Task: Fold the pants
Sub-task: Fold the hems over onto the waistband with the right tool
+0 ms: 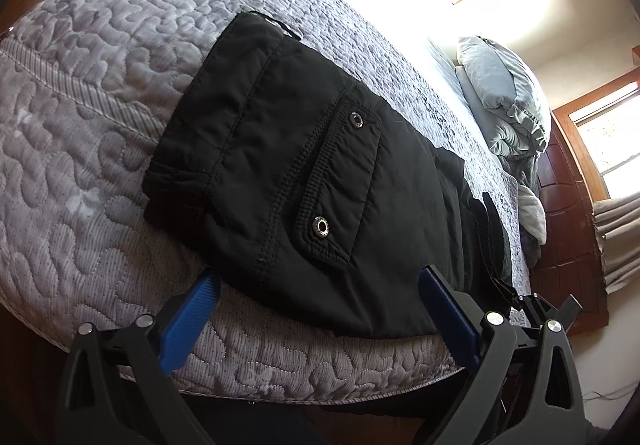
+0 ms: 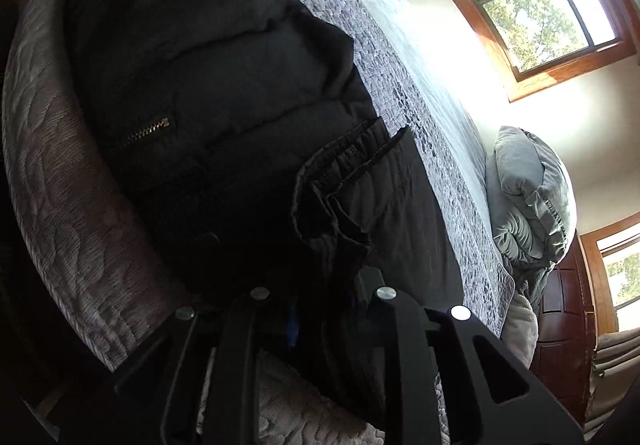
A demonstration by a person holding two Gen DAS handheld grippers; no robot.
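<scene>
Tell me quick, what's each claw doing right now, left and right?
Left claw: open, straddling the near edge of the black pants, gripping nothing.
Right claw: closed on a bunched fold of the pants.

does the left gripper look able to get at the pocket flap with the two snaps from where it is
Probably yes. The left gripper has its jaws wide open at the near edge of the black pants, and the pocket flap lies face up just ahead on the bed, with nothing over it.

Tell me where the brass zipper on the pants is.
In the right wrist view, the brass zipper sits left of centre on the black pants, near the quilted mattress edge.
</scene>
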